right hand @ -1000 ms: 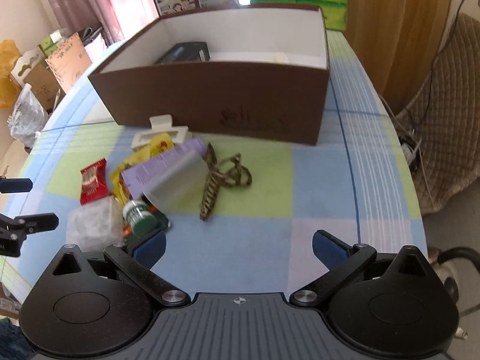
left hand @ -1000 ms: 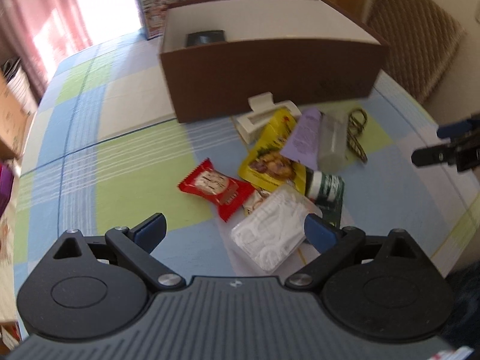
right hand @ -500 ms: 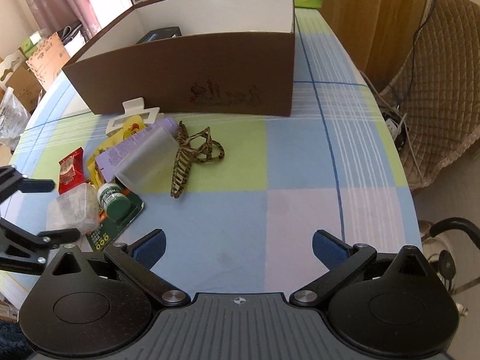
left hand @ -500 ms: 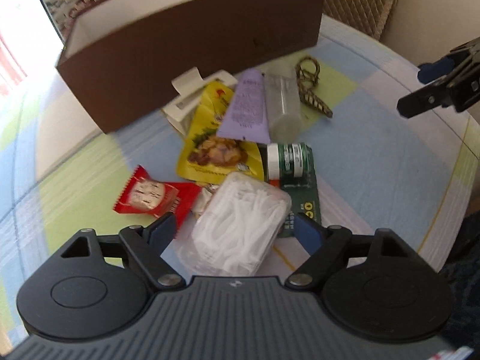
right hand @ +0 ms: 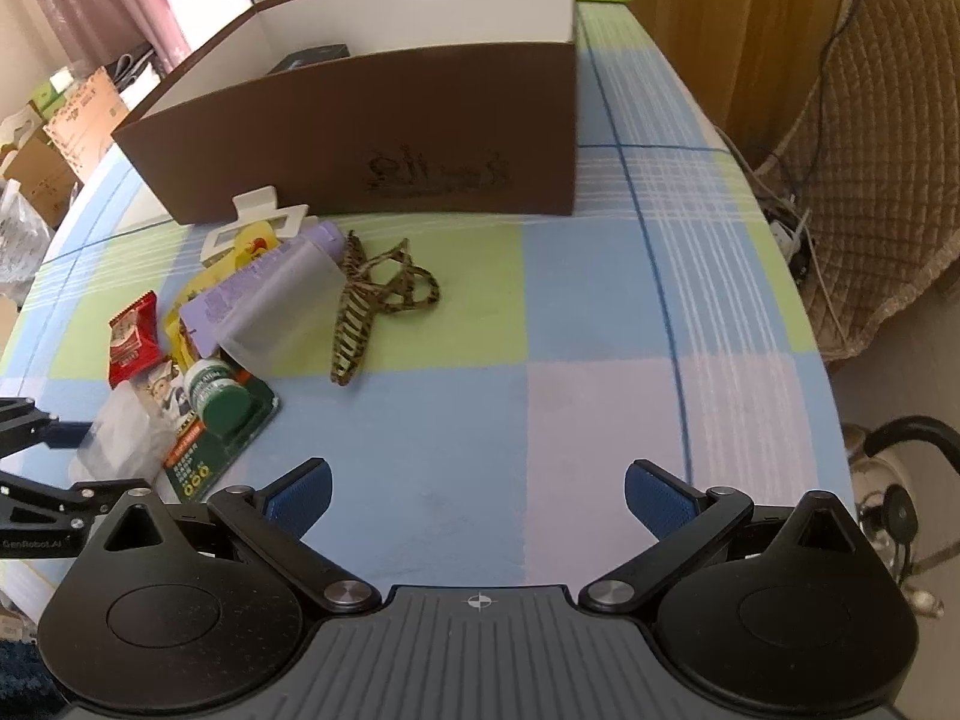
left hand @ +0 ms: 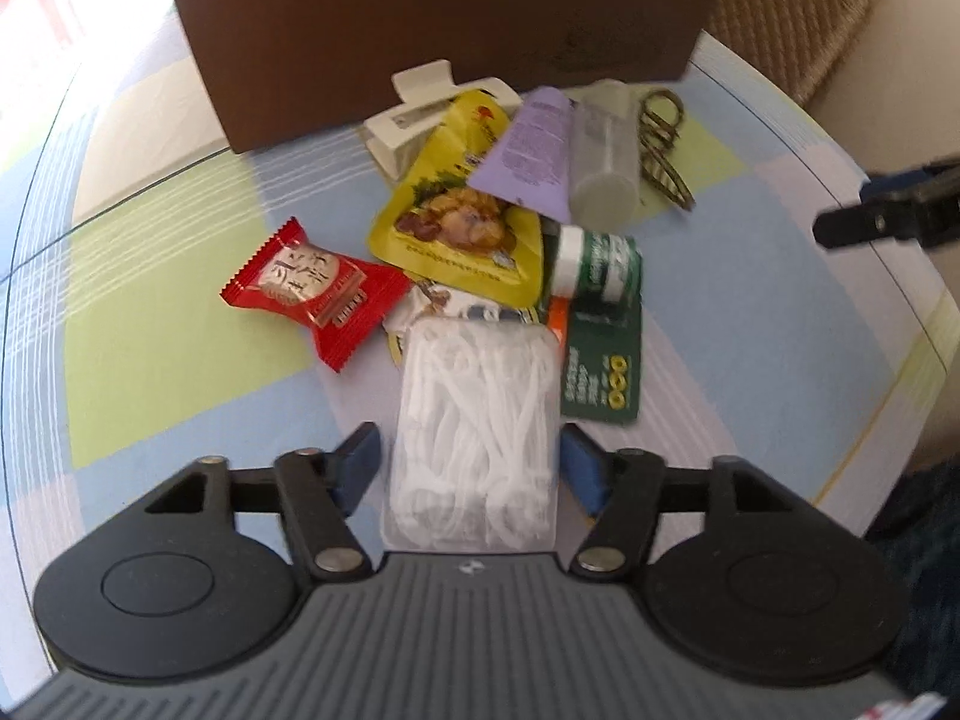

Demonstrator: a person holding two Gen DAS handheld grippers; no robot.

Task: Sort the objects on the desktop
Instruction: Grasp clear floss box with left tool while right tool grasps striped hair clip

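Observation:
A clear box of white floss picks point(left hand: 474, 420) lies on the checked tablecloth at the near end of a pile. My left gripper point(left hand: 468, 468) is open and straddles it, with a blue pad close on each side and a thin gap on the left. In the right wrist view the floss pick box point(right hand: 120, 438) shows at the far left between the left gripper's fingers point(right hand: 36, 420). My right gripper point(right hand: 477, 498) hangs open over bare cloth, holding nothing. The brown sorting box point(right hand: 360, 138) stands behind the pile, with a dark item inside.
The pile holds a red snack packet point(left hand: 312, 288), a yellow packet point(left hand: 462, 228), a purple tube point(left hand: 534, 150), a green bottle on its card point(left hand: 594, 270), a striped hair clip point(right hand: 360, 312) and a white clip point(left hand: 420, 114). A padded chair point(right hand: 888, 120) stands to the right.
My left gripper has dropped forward onto the pile and narrowed its fingers around the floss pick box. The right gripper has pulled back a little and stays open.

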